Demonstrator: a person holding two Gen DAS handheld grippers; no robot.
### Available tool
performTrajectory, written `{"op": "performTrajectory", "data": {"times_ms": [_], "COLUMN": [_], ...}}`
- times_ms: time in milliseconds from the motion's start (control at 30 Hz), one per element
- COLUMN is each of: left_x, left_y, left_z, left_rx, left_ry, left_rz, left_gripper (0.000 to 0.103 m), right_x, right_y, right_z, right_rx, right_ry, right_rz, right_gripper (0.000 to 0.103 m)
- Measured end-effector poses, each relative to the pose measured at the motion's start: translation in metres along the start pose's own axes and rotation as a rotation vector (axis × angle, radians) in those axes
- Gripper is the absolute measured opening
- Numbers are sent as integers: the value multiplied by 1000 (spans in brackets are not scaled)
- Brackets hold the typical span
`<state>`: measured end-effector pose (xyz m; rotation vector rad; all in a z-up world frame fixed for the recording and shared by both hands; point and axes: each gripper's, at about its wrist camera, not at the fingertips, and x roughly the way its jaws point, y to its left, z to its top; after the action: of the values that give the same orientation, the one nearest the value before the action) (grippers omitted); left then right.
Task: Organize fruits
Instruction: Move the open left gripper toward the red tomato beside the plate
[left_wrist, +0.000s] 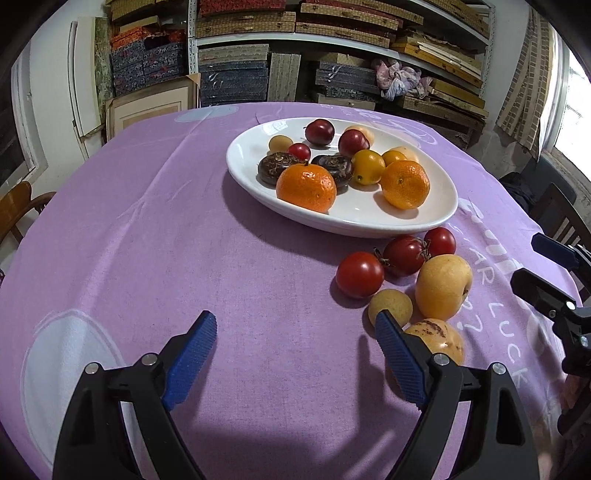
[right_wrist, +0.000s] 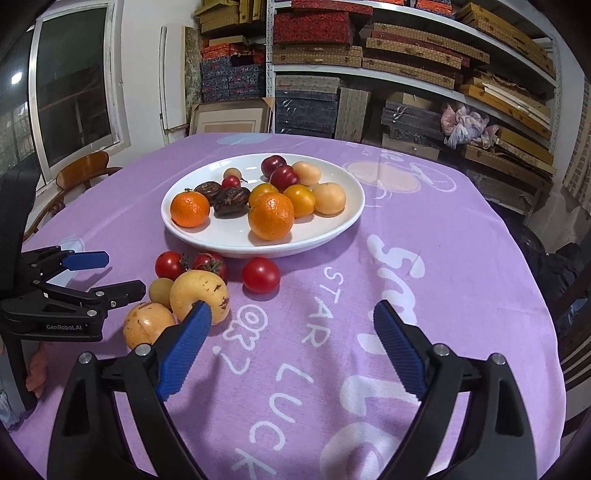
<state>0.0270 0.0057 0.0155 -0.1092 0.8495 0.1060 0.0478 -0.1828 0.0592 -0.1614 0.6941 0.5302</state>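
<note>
Right wrist view: loose fruits lie on purple cloth at 7 o'clock of white plate, which holds more fruit. Right gripper jaws wide, empty. Left gripper jaws wide, empty, beside loose fruits.

**Fruit on and off the plate**

The left hand-held gripper hovers open over the purple-clothed table. At one o'clock, tomatoes and yellow fruits lie loose beside the white plate holding oranges.
</note>
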Motion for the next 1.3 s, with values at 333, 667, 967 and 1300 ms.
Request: {"op": "performTrajectory", "data": {"times_ms": [333,667,967,1300], "left_x": [13,27,36,35], "left_y": [6,-11,1,-2], "left_z": [12,33,36,31], "left_rx": [-11,26,-24,19], "left_ry": [21,8,20,28], "left_rz": [12,-2,-18,-92], "left_gripper": [88,88,88,50], "right_x": [-6,-1,-3,-2], "right_y": [-7,-6,-2,1], "right_z": [0,-2,-2,-3], "right_rx": [50,52,34,27], "right_ry": [-4,14,9,12], "right_rz": [28,35,67,78], "right_gripper": [94,94,94,94]}}
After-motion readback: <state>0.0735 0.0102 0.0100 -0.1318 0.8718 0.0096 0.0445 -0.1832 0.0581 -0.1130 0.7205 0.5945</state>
